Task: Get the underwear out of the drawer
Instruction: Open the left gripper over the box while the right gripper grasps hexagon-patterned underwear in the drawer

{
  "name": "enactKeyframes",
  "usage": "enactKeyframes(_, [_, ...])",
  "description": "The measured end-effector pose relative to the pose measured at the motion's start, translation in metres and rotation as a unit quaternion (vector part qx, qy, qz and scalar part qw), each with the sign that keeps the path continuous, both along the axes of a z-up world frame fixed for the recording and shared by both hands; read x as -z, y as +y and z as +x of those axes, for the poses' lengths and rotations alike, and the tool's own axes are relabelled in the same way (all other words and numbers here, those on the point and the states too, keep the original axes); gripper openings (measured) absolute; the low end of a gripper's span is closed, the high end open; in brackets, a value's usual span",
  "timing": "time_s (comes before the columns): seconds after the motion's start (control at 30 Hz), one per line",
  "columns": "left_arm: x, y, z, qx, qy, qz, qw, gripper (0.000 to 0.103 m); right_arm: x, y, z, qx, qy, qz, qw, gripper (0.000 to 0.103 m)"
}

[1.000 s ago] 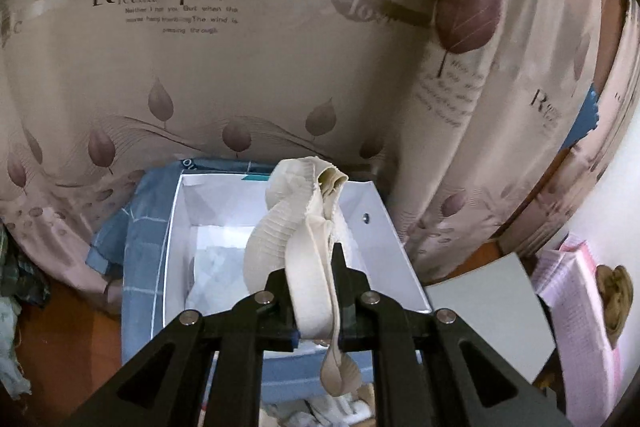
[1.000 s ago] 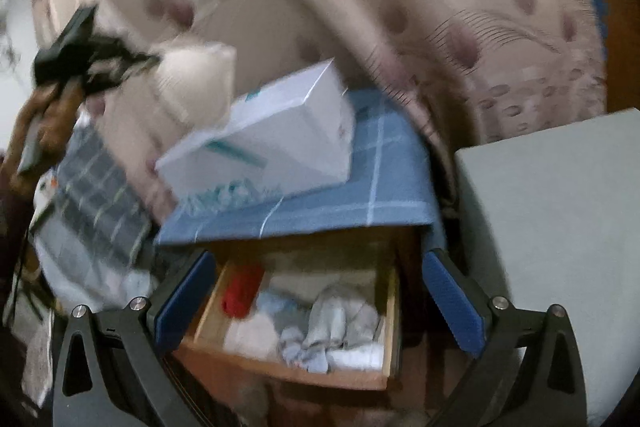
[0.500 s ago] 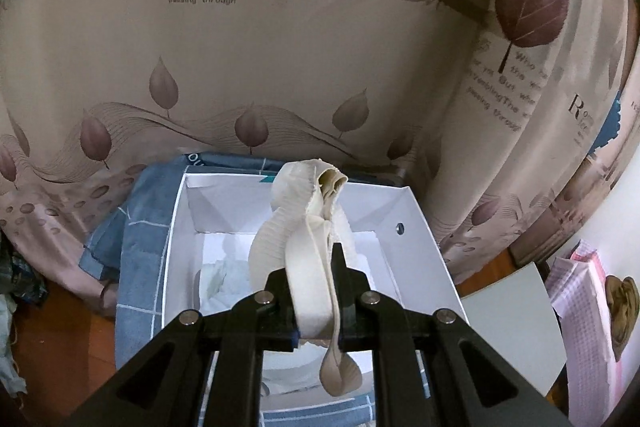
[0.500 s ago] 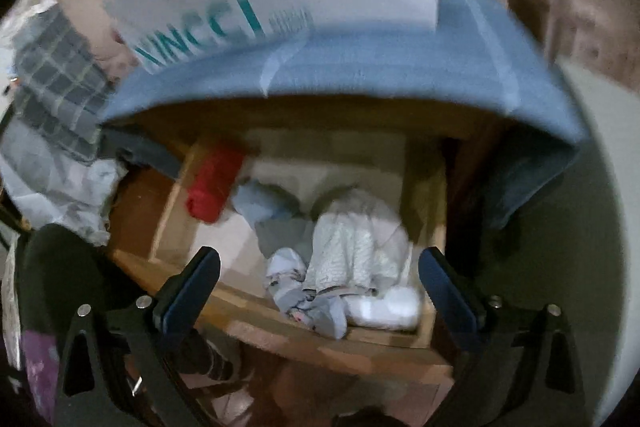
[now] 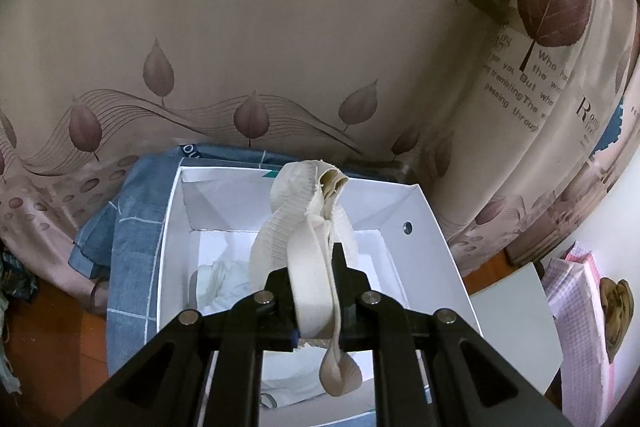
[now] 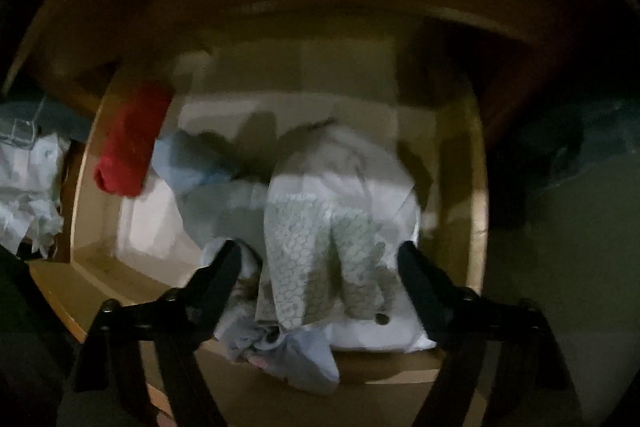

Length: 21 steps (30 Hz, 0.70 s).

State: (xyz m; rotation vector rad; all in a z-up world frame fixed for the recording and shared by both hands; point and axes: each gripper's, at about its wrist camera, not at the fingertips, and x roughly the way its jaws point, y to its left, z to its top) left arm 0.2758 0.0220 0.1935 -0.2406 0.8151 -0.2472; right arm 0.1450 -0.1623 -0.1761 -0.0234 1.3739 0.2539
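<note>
My left gripper point(image 5: 316, 291) is shut on beige underwear point(image 5: 304, 227), which hangs over the open white box point(image 5: 436, 251); white cloth point(image 5: 218, 279) lies inside the box. In the right wrist view, my right gripper point(image 6: 320, 259) points down into the open wooden drawer point(image 6: 460, 163). Its jaws are closing around a pale patterned garment point(image 6: 320, 227) that sits between the fingers, apart from the pads. A red roll point(image 6: 130, 143) and a light blue piece point(image 6: 188, 163) lie to the left in the drawer.
The white box sits on a blue checked cloth point(image 5: 128, 267) in front of a leaf-print curtain point(image 5: 280, 47). A pink checked item point(image 5: 580, 307) and a grey panel point(image 5: 516, 315) lie to the right. Crumpled white fabric point(image 6: 28, 187) lies left of the drawer.
My right gripper has dropped into the drawer, tilted downward and narrowed around the patterned garment. My left gripper has sunk closer over the white box, still holding the beige underwear.
</note>
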Motion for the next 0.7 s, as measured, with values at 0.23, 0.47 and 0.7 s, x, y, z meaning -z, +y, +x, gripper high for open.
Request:
enactKeyframes(0.23, [0.000, 0.005, 0.008, -0.022, 0.000, 0.002, 0.9998, 0.014, 0.011, 0.001, 0.000, -0.014, 0.014, -0.011, 1.000, 0.024])
enactKeyframes(0.47, [-0.020, 0.016, -0.002, -0.074, -0.055, 0.019, 0.9956, 0.051, -0.008, -0.009, -0.001, 0.003, -0.010, 0.022, 1.000, 0.018])
enactKeyframes(0.7, [-0.027, 0.029, -0.015, -0.090, -0.076, 0.029, 0.9927, 0.054, -0.023, -0.022, -0.006, 0.029, -0.012, 0.067, 0.997, 0.018])
